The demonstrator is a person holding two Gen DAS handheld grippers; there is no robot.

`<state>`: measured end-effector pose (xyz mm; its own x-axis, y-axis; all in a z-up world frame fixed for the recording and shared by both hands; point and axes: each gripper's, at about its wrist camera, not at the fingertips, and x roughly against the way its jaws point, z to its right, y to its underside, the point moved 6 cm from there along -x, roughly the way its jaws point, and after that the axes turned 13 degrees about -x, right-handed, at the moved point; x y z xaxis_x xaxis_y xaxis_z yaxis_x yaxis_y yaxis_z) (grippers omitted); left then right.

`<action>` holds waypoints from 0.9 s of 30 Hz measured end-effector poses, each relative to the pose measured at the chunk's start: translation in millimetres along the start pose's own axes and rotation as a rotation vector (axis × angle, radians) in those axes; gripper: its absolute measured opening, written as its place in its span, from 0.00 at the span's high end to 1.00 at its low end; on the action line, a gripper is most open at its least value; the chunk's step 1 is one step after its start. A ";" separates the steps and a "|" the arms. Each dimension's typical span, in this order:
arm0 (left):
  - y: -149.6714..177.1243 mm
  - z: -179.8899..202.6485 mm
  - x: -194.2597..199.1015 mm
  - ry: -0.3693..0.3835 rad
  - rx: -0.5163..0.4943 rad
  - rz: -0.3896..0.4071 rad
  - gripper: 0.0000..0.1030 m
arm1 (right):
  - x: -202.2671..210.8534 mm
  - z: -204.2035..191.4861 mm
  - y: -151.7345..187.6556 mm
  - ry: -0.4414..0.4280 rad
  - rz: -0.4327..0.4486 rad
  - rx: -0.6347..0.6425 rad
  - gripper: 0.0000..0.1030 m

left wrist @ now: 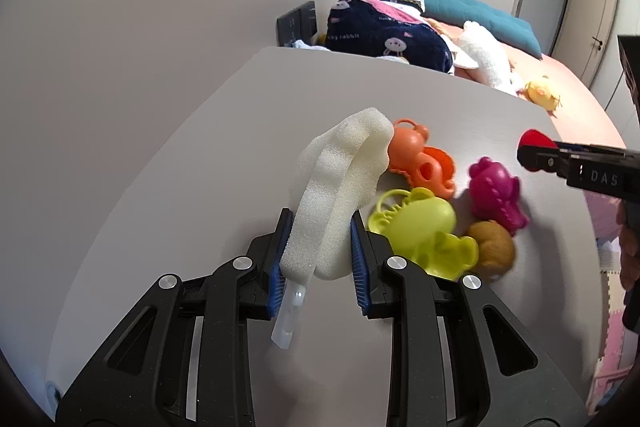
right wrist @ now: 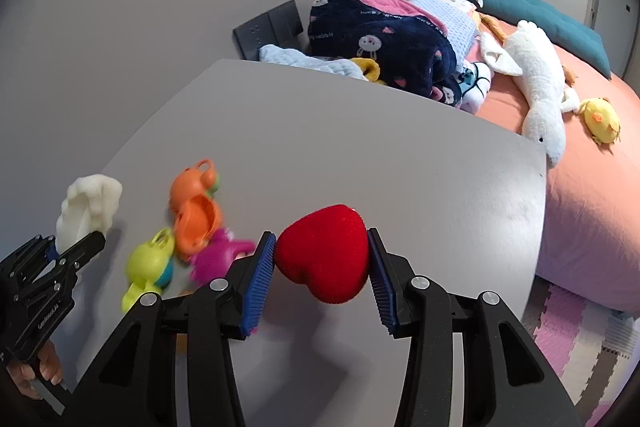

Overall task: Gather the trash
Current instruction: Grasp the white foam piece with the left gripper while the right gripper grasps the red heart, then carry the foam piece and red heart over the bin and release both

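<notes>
My left gripper (left wrist: 320,227) is shut on a white foam piece (left wrist: 340,183), held above the grey table (left wrist: 224,155); a clear plastic strip (left wrist: 289,319) hangs below it. The foam also shows in the right wrist view (right wrist: 86,205) at the far left. My right gripper (right wrist: 322,243) is shut on a red heart-shaped sponge (right wrist: 324,255), held above the table (right wrist: 360,147). It appears in the left wrist view (left wrist: 536,151) at the right edge.
Plastic toys lie on the table: orange (left wrist: 420,159), yellow-green (left wrist: 420,227), magenta (left wrist: 498,195), and a brown ball (left wrist: 492,247). Behind the table is a bed (right wrist: 580,163) with blankets, a white goose plush (right wrist: 536,83) and a yellow plush (right wrist: 600,121). Foam mats (right wrist: 576,343) cover the floor.
</notes>
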<state>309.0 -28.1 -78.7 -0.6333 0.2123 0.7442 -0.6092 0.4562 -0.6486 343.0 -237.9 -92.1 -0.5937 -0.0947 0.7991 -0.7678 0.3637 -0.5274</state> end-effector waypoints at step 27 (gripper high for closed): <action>10.6 104.6 90.6 0.042 -0.033 0.054 0.74 | 119.5 62.4 74.2 -0.043 0.058 -0.028 0.54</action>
<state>195.2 -94.5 -34.8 -0.6439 0.2734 0.7146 -0.5580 0.4712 -0.6831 200.0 -280.1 -53.7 -0.6472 -0.1120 0.7541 -0.7251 0.3957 -0.5636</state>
